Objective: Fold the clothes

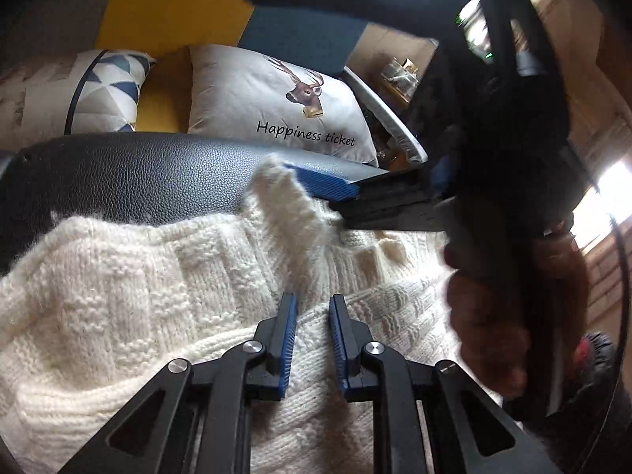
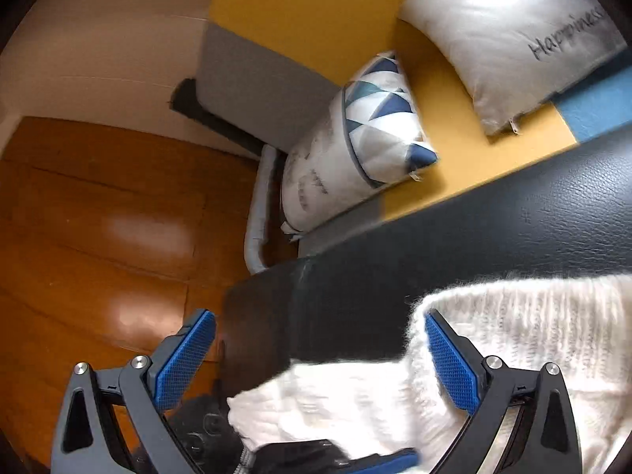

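A cream knitted sweater (image 1: 158,284) lies spread on a dark leather-like surface (image 1: 158,173). My left gripper (image 1: 313,304) sits low over the sweater, its blue pads drawn close together on a raised fold of the knit. A hand (image 1: 486,316) holds the right gripper at the right of the left wrist view, and its blue finger (image 1: 328,185) lies under a lifted flap of sweater (image 1: 284,193). In the right wrist view my right gripper (image 2: 318,316) is wide open. The sweater (image 2: 513,316) rests against its right pad (image 2: 450,359), and the left pad hangs beyond the surface's corner.
Behind the dark surface (image 2: 513,217) is a yellow sofa seat (image 2: 454,118) with a deer-print pillow (image 1: 276,94) and a blue-triangle pillow (image 1: 106,87). Wooden floor (image 2: 98,217) lies past the surface's left corner. A grey padded edge (image 1: 387,118) stands at the back right.
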Available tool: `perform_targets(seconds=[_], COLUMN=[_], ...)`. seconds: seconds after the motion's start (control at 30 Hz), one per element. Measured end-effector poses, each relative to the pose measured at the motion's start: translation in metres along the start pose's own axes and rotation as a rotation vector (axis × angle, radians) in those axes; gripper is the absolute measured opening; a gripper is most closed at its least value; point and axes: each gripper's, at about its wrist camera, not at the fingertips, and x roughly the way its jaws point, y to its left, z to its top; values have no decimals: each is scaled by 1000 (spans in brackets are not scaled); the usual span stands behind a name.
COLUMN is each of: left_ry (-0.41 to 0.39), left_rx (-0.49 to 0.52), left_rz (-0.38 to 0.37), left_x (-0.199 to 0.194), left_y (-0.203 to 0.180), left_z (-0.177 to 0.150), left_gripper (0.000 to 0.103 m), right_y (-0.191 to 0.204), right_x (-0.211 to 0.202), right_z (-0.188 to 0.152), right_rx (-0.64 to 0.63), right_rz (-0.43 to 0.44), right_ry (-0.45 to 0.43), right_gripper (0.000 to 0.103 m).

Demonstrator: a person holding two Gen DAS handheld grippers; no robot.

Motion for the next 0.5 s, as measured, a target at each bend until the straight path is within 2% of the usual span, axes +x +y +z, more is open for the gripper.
perform_targets(seconds=[0.17, 0.27, 0.37, 0.5], left_ry=[-11, -31, -67, -116], left_rx=[-23, -69, -138, -202], left_rz=[-8, -16, -32, -45], left_x=[-1, -6, -18, -60], left_y=[2, 3, 7, 16], left_z=[0, 3, 7, -9], left_gripper=[17, 18, 20, 21], right_y=[14, 18, 11, -14], right_x=[-33, -54, -72, -84], right_z=[-8, -27, -46, -58], right_rx=[-50, -88, -98, -61], right_rz=[-26, -78, -183, -318], right_ry=[-28, -33, -52, -54], right_gripper=[103, 103, 103, 103])
